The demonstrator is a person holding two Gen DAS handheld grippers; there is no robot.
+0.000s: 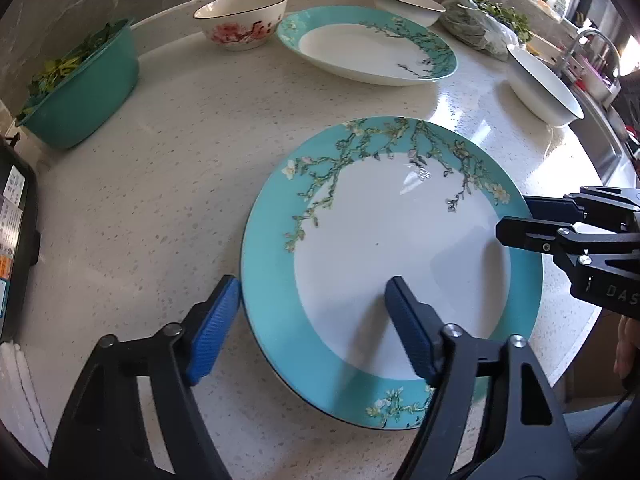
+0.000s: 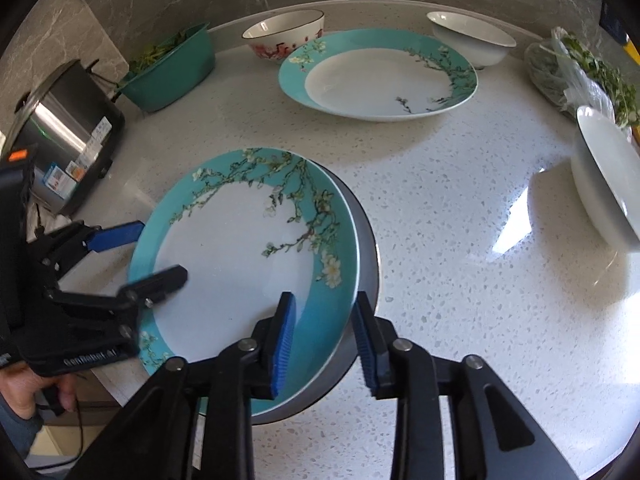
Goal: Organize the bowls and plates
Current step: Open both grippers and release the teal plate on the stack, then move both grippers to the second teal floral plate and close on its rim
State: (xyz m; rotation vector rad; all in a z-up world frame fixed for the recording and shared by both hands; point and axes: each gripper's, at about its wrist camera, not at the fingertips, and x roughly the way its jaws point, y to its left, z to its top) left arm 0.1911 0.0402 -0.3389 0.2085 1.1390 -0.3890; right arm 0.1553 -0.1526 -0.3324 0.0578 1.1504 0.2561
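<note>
A teal-rimmed blossom plate [image 1: 392, 264] [image 2: 240, 264] lies on the counter near its front edge. My left gripper [image 1: 312, 324] is open and straddles the plate's left rim, one pad outside it, one over the white centre; it also shows in the right wrist view [image 2: 160, 256]. My right gripper [image 2: 324, 340] is open and straddles the plate's right rim; it shows in the left wrist view [image 1: 516, 220]. A second matching plate [image 1: 368, 46] [image 2: 380, 76] lies farther back. A flowered bowl [image 1: 242, 20] [image 2: 286, 36] and two white bowls [image 1: 408, 4] [image 1: 544, 84] stand around it.
A teal basin of greens [image 1: 84, 88] [image 2: 172, 68] stands back left. A steel cooker [image 2: 64, 136] is at the left edge. Bagged greens [image 1: 480, 24] [image 2: 576, 76] lie back right, with a sink [image 1: 592, 64] beyond.
</note>
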